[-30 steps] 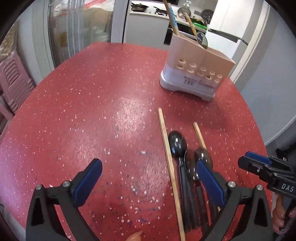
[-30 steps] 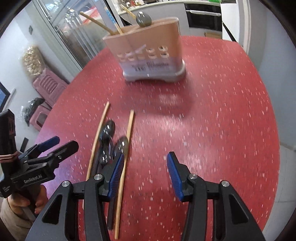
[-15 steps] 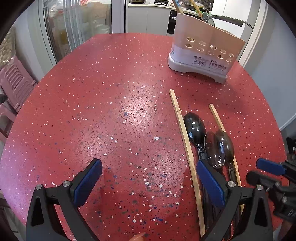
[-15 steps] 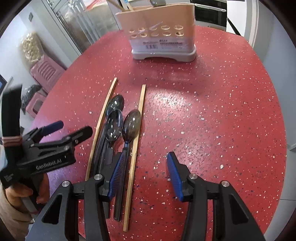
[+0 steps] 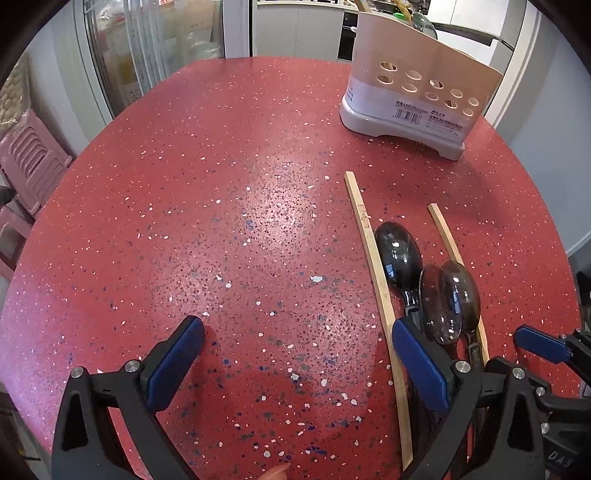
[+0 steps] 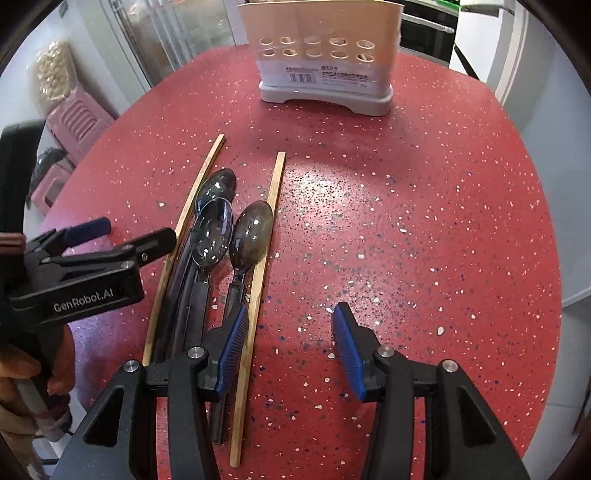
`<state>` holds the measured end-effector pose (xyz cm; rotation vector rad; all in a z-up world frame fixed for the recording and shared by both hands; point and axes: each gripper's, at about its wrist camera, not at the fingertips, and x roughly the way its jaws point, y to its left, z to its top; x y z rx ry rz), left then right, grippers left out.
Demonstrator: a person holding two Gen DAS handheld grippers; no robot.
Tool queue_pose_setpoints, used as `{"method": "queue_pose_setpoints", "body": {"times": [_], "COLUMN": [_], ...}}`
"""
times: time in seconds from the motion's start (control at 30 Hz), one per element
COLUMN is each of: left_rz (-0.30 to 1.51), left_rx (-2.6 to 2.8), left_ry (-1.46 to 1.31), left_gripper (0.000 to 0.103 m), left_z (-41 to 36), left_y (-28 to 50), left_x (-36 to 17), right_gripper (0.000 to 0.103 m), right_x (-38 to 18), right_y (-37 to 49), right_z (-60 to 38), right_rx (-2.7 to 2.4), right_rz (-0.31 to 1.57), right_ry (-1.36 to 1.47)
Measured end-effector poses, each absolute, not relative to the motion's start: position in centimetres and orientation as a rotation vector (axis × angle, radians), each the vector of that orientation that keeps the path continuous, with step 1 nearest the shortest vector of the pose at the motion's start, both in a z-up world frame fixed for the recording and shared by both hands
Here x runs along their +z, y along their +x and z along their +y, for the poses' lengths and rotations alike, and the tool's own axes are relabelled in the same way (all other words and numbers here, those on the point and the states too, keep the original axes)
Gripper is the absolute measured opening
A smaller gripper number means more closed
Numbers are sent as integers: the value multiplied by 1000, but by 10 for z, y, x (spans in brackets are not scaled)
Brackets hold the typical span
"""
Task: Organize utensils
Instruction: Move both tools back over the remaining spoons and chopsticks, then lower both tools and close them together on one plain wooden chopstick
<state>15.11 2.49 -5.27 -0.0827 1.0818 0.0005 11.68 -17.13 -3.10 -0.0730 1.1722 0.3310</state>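
1. The right gripper [image 6: 288, 347] has its 2 blue-padded fingers [image 6: 231, 352] spread about halfway, with only bare table between them; it holds nothing. Its left finger hangs over the handle of the rightmost spoon, just beside the right chopstick; whether it touches either I cannot tell.
2. The left gripper [image 5: 295, 365] is spread wide, its 2 blue pads [image 5: 175, 363] apart over bare red surface, holding nothing. Its right finger stands over the spoon handles and the lower part of the left chopstick.
3. 3 dark spoons [image 6: 214, 236] lie side by side near the table's near edge, bowls pointing toward the holder. The middle spoon's bowl overlaps that of the spoon to its left; the third spoon [image 6: 253, 234] lies just beside the right chopstick.
4. 2 wooden chopsticks flank the spoons: the left chopstick [image 6: 184, 225] bows along the outer spoon, and the right chopstick [image 6: 264, 266] runs straight on the other side.
5. 1 utensil holder [image 6: 325, 55], beige with 2 rows of round holes on a grey base, stands upright near the far edge of the round red speckled table [image 6: 424, 221], well apart from the spoons. In the left wrist view, utensil tips [image 5: 421, 18] show above its rim.
6. Pink plastic stools [image 5: 26, 166] stand beyond the table's left edge.
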Motion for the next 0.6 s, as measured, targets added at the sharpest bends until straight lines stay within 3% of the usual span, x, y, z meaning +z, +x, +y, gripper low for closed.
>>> {"method": "queue_pose_setpoints", "body": {"times": [0.6], "left_rz": [1102], "left_rx": [-7], "left_ry": [-95], "left_gripper": [103], "left_z": [28], "left_y": [165], "left_x": [-54], "right_gripper": [51], "right_x": [-33], "right_y": [139], "right_z": [-167], "right_rx": [280], "right_rz": [1217], "right_ry": [-188]}}
